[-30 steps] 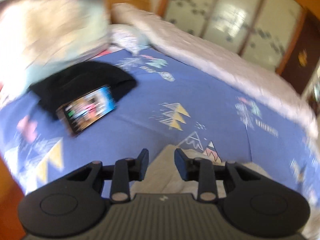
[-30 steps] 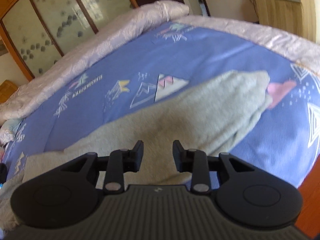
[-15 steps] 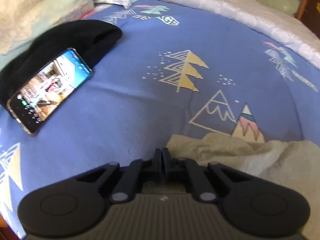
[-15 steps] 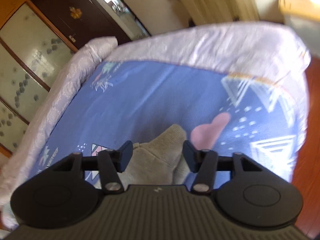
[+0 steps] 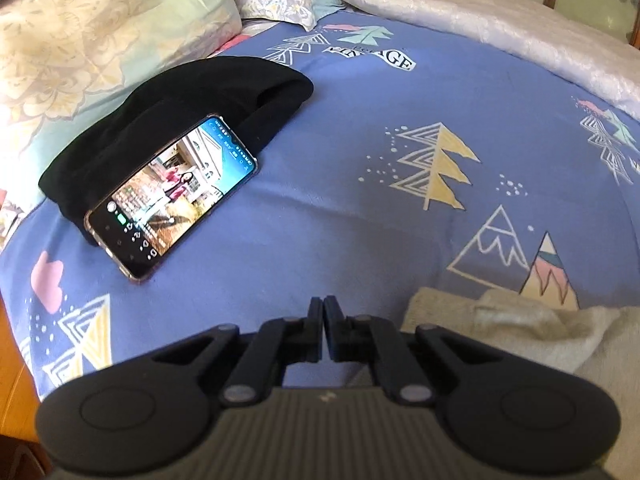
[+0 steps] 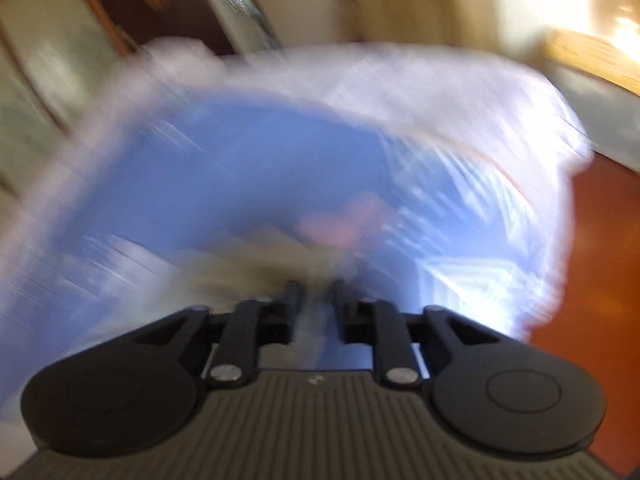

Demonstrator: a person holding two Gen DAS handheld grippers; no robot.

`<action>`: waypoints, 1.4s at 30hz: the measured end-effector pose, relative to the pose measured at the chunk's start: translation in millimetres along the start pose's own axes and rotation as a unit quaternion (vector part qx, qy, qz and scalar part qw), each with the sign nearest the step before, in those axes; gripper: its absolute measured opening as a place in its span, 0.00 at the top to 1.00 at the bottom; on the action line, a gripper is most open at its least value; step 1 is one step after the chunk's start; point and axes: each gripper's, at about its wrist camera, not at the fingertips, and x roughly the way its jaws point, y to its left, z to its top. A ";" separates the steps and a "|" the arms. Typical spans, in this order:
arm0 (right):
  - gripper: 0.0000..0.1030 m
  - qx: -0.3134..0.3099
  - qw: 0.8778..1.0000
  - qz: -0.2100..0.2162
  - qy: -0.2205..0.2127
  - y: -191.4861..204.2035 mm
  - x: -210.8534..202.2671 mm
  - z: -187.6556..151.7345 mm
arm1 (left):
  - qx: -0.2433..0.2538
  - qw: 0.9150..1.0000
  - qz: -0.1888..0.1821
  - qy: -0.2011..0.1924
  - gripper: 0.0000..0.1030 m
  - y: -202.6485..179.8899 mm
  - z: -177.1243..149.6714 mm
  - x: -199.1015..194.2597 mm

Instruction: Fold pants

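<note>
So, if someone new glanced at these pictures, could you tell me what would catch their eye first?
Probably the lit phone, propped against a black folded cloth at the left of the blue patterned bedspread. Next, the left claw, shut in the foreground, with the beige pants bunched just to its right. The right wrist view is too blurred to read much.

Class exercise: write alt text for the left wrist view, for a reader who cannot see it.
A black two-finger left gripper, shut on nothing, hovers over a blue bedsheet printed with trees and mountains. Crumpled beige fleece pants lie at its lower right. Further back on the left, a lit smartphone leans on a folded black garment beside floral pillows.
</note>
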 end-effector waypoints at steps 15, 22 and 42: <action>0.88 -0.053 0.992 0.089 0.072 83.9 30.0 3.4 | 0.060 0.994 -0.090 -0.031 0.94 -38.8 -51.0 -28.4; 1.00 0.025 0.995 0.091 0.039 58.4 43.5 13.8 | 0.075 0.995 -0.065 -0.014 0.94 -49.5 -54.0 -18.4; 0.59 0.166 0.968 0.184 0.050 -29.1 -26.3 -11.7 | -0.029 0.981 -0.192 -0.032 0.79 -8.3 -81.9 -92.0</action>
